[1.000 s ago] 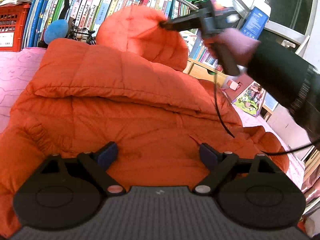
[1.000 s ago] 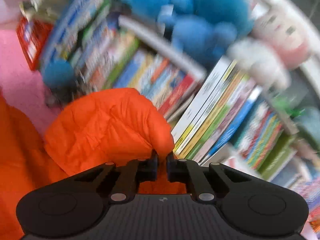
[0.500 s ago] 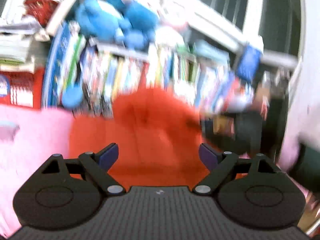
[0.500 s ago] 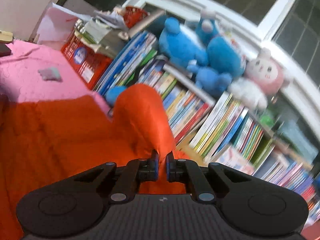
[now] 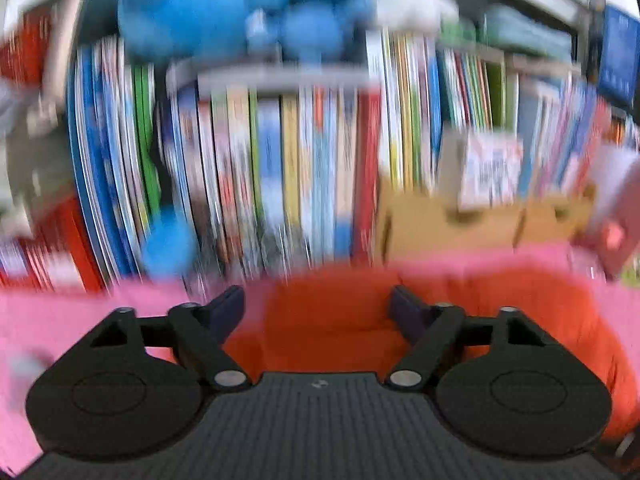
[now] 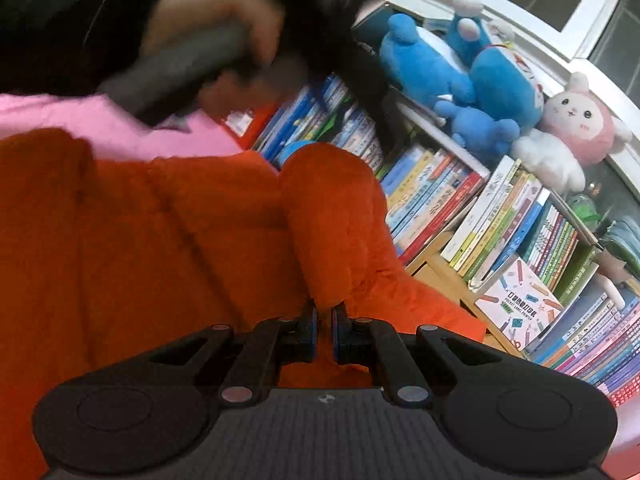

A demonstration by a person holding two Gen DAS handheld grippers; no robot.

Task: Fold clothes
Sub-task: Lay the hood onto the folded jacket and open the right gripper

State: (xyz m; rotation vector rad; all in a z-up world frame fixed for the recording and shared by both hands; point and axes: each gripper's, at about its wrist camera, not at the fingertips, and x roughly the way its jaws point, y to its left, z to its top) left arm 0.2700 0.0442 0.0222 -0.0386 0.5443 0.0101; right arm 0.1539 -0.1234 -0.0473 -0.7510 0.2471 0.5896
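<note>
An orange puffer jacket [image 6: 168,248] lies spread on a pink bedcover [image 6: 100,124]. My right gripper [image 6: 324,320] is shut on a fold of the jacket, a raised hump of orange fabric [image 6: 332,216] that runs from its fingertips toward the books. In the blurred left wrist view my left gripper [image 5: 316,304] hangs over the jacket's far edge [image 5: 332,312]; its jaws are closing, still wide apart, with nothing pressed between the pads. In the right wrist view a person's hand [image 6: 224,28] holds the left gripper's grey handle at the upper left.
A bookshelf full of upright books [image 5: 280,168] stands right behind the bed. Blue plush toys [image 6: 448,68] and a pink-and-white plush [image 6: 572,128] sit on top of it. A wooden box [image 5: 472,216] and a red crate [image 5: 24,40] flank the books.
The left gripper swung up and away from the jacket's middle to its far edge near the books, and its jaws narrowed. The right gripper pulled the pinched fabric back and down.
</note>
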